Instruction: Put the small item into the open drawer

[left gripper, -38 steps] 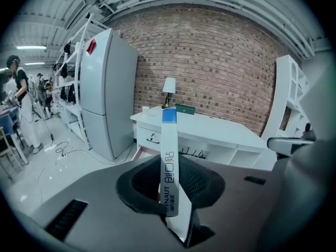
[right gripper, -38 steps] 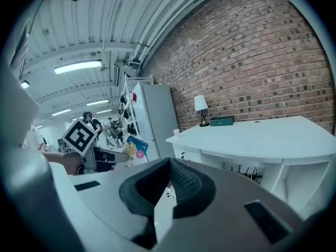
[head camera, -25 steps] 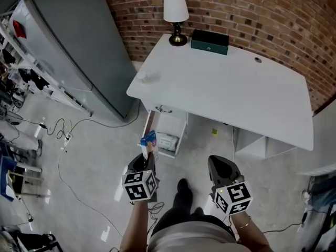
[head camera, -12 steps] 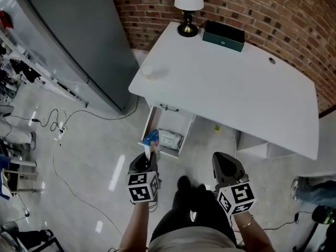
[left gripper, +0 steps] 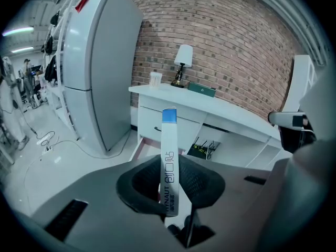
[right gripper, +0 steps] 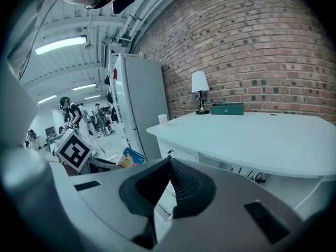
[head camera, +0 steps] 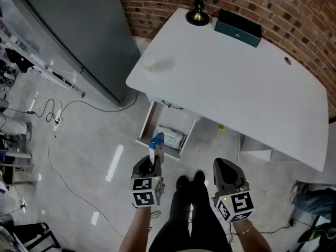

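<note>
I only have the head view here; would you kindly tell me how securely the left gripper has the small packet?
Observer: The left gripper, in its own view, has its jaws closed on the lower part of the packet, which stands upright, blue end up.
Operator: Thank you. Is the right gripper carrying anything?
Observer: No; the right gripper shows, in its own view, jaws together with nothing between them.
Operator: Is anyone nearby?
Observer: A person stands far down the aisle past the fridge.
</note>
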Motion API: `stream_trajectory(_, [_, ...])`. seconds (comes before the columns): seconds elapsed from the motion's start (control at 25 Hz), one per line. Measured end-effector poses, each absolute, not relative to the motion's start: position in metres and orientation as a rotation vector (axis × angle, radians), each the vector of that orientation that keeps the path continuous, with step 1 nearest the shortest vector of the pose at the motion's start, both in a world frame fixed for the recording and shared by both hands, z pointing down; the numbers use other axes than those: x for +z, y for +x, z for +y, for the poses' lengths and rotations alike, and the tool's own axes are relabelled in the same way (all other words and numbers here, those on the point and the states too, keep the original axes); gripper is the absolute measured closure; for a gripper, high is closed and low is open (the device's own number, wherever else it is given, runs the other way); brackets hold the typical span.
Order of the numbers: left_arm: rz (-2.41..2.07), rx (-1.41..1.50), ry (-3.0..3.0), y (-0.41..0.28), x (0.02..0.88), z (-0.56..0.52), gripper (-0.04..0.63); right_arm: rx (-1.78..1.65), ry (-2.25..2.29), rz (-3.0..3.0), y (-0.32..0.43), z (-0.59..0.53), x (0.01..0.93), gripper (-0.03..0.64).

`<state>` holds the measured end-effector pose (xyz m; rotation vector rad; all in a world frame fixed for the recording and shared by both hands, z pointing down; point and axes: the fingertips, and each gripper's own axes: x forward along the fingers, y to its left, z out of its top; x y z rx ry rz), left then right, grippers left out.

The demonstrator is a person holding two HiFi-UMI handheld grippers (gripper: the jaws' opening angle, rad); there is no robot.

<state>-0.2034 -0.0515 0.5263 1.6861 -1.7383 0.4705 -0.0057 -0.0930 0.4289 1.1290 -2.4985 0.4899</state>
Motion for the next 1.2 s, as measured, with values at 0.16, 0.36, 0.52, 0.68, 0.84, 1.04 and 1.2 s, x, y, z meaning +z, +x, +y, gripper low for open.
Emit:
stream_trajectory(0.16, [-1.708,0.487,1.678,-0.196,0.562,-0.062,0.497,0.498,1.122,-2.494,-0.013,-0.103,0.462,0.609])
stream_trajectory(0.36, [-1.688,0.518,1.690,-0.183,0.611,-0.080,0.497,0.544,1.094,-2.491,-0.018,-0.108,0.512,0.609])
stream_trajectory(0.52, [-1.672,0.539,1.682,-0.175,0.649,-0.096,0.497,0.534,1.064,-2.492,-0.021,-0.112,0.546,0.609])
stream_trajectory(0.68, [-1.654,0.593,1.695,-0.168,0.682,-0.105,0.497,0.549,1.052,-2.487,-0.022,-0.115,0.576,0.609])
stream_trajectory(0.84, [-1.638,0.630,1.701,-0.161,0.713,-0.113,0.497,0.588,1.040,-2.484,-0.022,-0.118,0.600,0.609])
stream_trajectory(1.04, [-1.634,0.635,1.669,-0.159,0.752,-0.120,0.497,0.597,1.022,-2.479,-0.026,-0.117,0.627,0.609])
stream_trajectory(1.2, [-1.635,0.648,1.673,-0.157,0.774,-0.125,0.497,0.576,0.988,-2.482,-0.029,-0.110,0.645,0.609])
